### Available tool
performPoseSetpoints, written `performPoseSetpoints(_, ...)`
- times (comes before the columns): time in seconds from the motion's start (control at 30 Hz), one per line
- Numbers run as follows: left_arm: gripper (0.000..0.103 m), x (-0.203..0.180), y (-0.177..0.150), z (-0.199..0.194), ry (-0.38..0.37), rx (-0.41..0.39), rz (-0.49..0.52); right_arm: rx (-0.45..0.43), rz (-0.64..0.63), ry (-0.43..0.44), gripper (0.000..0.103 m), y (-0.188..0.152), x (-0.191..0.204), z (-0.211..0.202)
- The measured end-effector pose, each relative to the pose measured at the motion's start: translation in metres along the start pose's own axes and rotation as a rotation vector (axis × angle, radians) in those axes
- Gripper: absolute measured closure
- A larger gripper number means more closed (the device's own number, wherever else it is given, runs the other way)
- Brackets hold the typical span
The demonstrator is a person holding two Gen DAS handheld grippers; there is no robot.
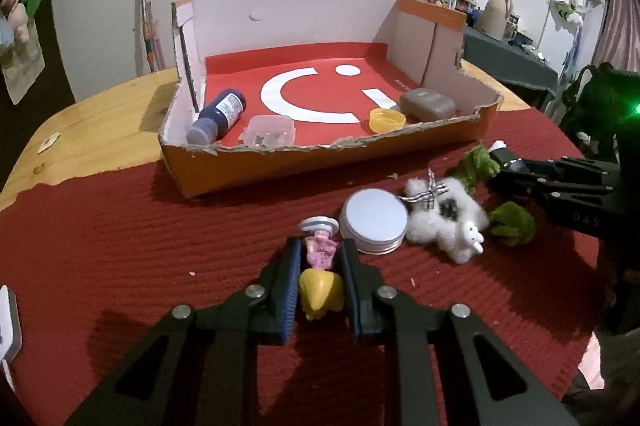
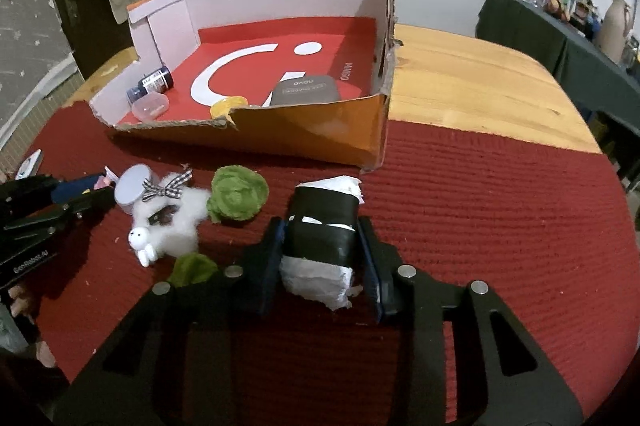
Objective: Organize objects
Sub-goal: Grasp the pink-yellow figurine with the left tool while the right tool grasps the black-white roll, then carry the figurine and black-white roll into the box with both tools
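Your left gripper (image 1: 320,258) comes in low over the red mat (image 1: 120,266), near its front edge, fingers pointing toward the box (image 1: 320,162). Its jaws are nearly closed around a small doll (image 1: 320,274) with yellow hair and a pink dress; both pads touch its sides. The doll's round base lies just beside a silver tin (image 1: 374,220).

Your right gripper (image 2: 322,250) also sits low on the mat, aimed at the box's near right corner. Its jaws are partly closed on a white bundle (image 2: 320,238) wrapped in black tape, the pads pressed against the tape.

Between the two grippers lie a white fluffy bunny (image 1: 444,222) with a checked bow, touching the tin, and green felt pieces (image 1: 512,224) on either side of it.

The box sits toward the table's back, half on the mat, half on bare wood (image 2: 460,82). Along its torn front wall lie a dark bottle (image 1: 218,120), a clear tub (image 1: 268,132), a yellow cap (image 1: 387,120) and a grey case (image 1: 427,105).

The left view alone shows the doll's full shape; from the right view it is mostly hidden behind the left gripper's fingers. The right view alone shows the bundle; the left view catches only its white tip past the right gripper (image 1: 508,162). The right view also shows print on the case lid, too blurred to read.
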State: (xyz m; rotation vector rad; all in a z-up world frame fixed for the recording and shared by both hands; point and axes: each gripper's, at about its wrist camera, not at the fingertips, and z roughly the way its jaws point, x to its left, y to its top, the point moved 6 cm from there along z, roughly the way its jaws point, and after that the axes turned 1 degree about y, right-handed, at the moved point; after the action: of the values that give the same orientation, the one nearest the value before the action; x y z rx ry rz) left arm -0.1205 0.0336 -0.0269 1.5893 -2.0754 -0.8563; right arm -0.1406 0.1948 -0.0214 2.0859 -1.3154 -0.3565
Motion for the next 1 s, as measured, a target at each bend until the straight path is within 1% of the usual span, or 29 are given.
performPoseSetpoints(0.1,0.082,-0.002,0.002,-0.006,-0.015,-0.009,-0.006,-0.014,-0.004,0.005,0.069,0.001,0.002,-0.007)
performPoseSetpoints(0.27,0.082,-0.004,0.006,-0.016,-0.01,-0.036,0.003,-0.045,-0.005,0.015,0.069,0.008,0.003,-0.019)
performPoseSetpoints(0.67,0.082,-0.006,0.009,-0.024,-0.021,-0.046,0.003,-0.046,-0.009,0.031,0.069,0.009,0.007,-0.022)
performPoseSetpoints(0.83,0.082,-0.01,0.019,-0.038,-0.051,-0.067,0.001,-0.069,-0.021,0.055,0.069,0.016,0.014,-0.035)
performPoseSetpoints(1.0,0.082,-0.014,0.036,-0.044,-0.064,-0.086,0.011,-0.105,-0.06,0.08,0.069,0.033,0.029,-0.052)
